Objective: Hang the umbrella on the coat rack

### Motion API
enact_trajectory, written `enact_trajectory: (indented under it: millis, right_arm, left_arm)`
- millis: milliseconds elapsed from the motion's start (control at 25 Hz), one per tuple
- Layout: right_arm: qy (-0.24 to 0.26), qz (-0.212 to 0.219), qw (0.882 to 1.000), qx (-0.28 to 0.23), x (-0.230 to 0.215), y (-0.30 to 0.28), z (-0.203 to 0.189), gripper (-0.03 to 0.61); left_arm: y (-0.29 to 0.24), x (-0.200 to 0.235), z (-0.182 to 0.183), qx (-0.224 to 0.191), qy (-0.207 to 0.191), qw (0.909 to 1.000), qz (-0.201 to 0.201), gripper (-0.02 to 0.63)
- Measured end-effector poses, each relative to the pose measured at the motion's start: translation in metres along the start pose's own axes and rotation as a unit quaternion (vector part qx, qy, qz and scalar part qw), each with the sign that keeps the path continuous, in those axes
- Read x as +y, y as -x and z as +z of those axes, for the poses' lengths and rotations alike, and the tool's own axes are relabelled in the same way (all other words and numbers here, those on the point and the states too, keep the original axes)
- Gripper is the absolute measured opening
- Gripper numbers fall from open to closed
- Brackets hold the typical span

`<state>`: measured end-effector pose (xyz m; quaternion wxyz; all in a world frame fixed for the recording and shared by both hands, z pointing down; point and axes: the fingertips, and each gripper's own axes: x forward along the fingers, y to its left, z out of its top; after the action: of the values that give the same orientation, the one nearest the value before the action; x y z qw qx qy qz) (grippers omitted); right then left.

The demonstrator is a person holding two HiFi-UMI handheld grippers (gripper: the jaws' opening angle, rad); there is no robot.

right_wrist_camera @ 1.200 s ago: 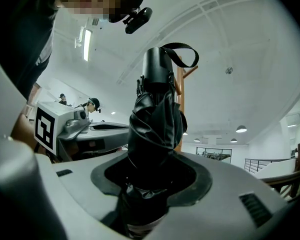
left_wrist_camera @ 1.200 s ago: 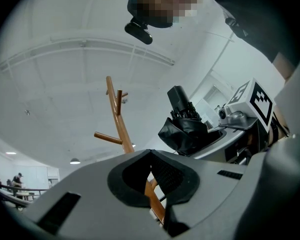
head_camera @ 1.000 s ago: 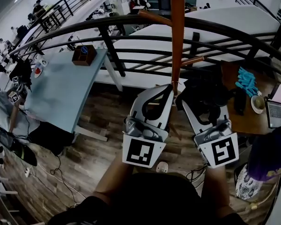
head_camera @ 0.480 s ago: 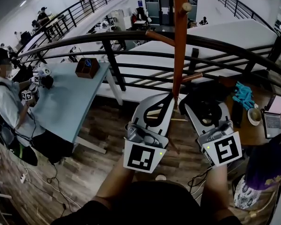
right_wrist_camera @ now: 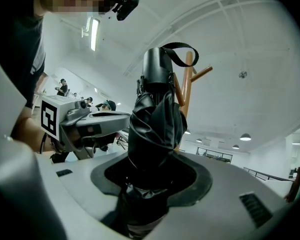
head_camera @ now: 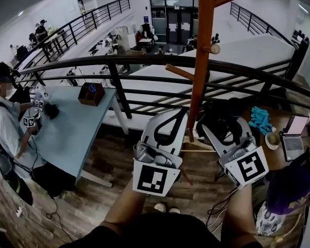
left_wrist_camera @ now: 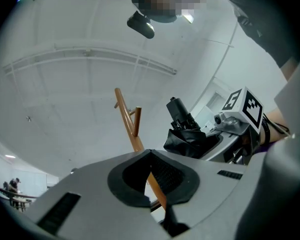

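coat rack point(head_camera: 202, 61): its top runs out past the upper edge of the head view; its foot is hidden behind the two grippers.
umbrella point(right_wrist_camera: 152, 124): the lower end is sunk between the jaws of the right gripper point(right_wrist_camera: 152, 163) and cut by the bottom edge of that view.
left gripper point(left_wrist_camera: 150, 155): its body covers the lower stretch of the rack's pole (only a sliver shows through the pads).
person at the table point(head_camera: 8, 125): cut by the left edge; what the hands hold is too small to tell.
box point(head_camera: 91, 93): contents too small to make out.
purple shape point(head_camera: 289, 182): cut by the right edge; cannot tell what it is.
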<state>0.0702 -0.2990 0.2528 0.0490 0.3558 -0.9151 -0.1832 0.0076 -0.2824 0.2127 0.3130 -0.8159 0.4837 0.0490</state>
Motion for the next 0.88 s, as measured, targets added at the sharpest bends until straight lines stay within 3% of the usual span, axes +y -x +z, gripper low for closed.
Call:
enact_trajectory:
  millis: [480,880]
  right_arm:
    - [0.0,-0.028,1.0,0.006,-0.049,-0.004,0.041,0.218]
    - [0.018,-0.031,0.999,0.026,-0.083,-0.011,0.065,0.218]
  left_arm:
    - [-0.043,0.037,0.045,-0.037,0.0,0.9993,-0.008,0.011]
    - [-0.06,0.057,0.071,-0.042,-0.03,0.9986,-0.005,0.011]
